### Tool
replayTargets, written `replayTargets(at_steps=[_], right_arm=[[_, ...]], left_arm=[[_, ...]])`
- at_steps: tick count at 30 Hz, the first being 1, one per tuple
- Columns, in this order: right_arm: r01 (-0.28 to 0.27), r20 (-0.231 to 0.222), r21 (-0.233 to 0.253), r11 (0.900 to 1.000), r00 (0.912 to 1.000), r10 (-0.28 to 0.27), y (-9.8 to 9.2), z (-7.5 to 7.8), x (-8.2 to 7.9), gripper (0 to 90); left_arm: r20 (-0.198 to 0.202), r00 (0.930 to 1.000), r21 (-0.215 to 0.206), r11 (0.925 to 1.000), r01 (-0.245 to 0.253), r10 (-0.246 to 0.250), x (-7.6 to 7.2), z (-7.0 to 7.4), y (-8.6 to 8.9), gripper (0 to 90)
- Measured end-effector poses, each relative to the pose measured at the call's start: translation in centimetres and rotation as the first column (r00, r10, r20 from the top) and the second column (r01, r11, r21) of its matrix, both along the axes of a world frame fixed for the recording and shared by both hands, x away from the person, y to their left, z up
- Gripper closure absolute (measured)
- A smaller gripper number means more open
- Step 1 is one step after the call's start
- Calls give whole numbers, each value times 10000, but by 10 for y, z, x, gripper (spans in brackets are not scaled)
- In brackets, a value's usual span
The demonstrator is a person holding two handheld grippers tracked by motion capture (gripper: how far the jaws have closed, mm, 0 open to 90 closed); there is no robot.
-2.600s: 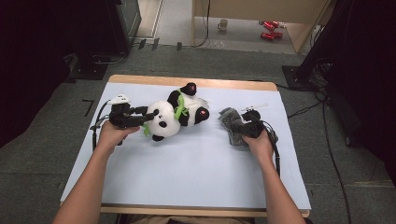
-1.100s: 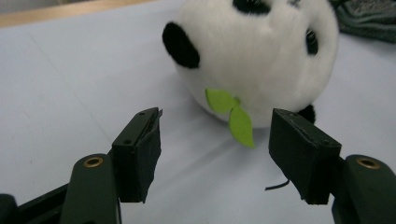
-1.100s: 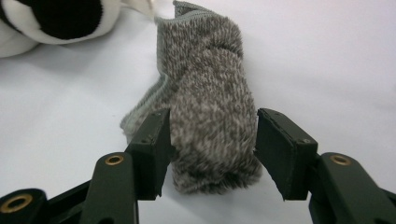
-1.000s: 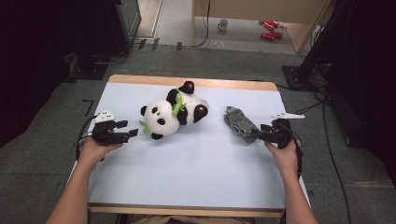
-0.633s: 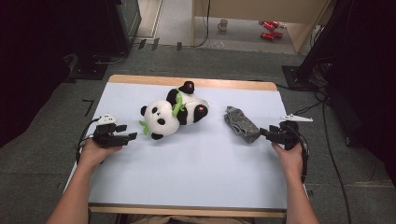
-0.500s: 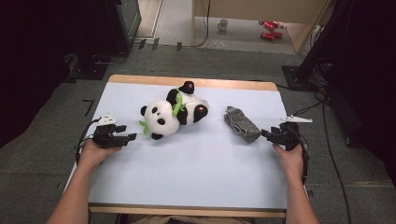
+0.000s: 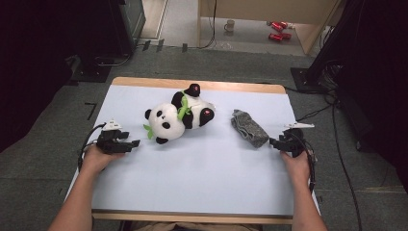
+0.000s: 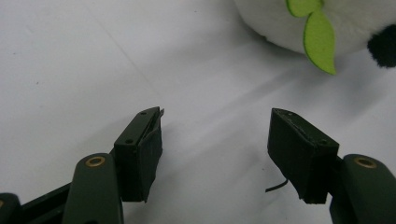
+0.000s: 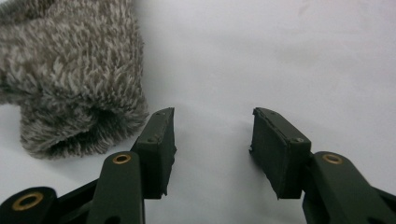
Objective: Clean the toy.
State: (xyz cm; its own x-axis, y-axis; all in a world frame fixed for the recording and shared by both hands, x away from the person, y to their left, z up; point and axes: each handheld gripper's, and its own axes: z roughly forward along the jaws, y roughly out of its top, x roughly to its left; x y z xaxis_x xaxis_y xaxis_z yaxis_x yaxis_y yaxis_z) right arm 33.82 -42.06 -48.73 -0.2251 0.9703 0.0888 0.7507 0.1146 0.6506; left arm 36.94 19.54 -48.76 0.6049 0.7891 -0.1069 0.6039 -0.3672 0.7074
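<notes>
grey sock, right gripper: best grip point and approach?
Probably the near open cuff of the grey sock, coming from its right, where the right gripper already rests open on the table. In the right gripper view the cuff gapes toward the jaws, so one jaw could slip under its fuzzy rim; the rest lies flat and limp.
</notes>
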Motion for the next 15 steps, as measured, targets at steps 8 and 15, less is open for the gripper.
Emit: replayTargets(at_steps=[8, 15], right_arm=[[-46, 343, -402, 9992, 9994, 60, 6, -4, -3, 449], [38, 886, -320, 9995, 9961, -10, 6, -9, -9, 446]], left_arm=[[51, 10000, -16, 10000, 42, -42, 0, -1, 3, 340], [39, 9999, -67, 9999, 94, -94, 0, -2, 3, 315]])
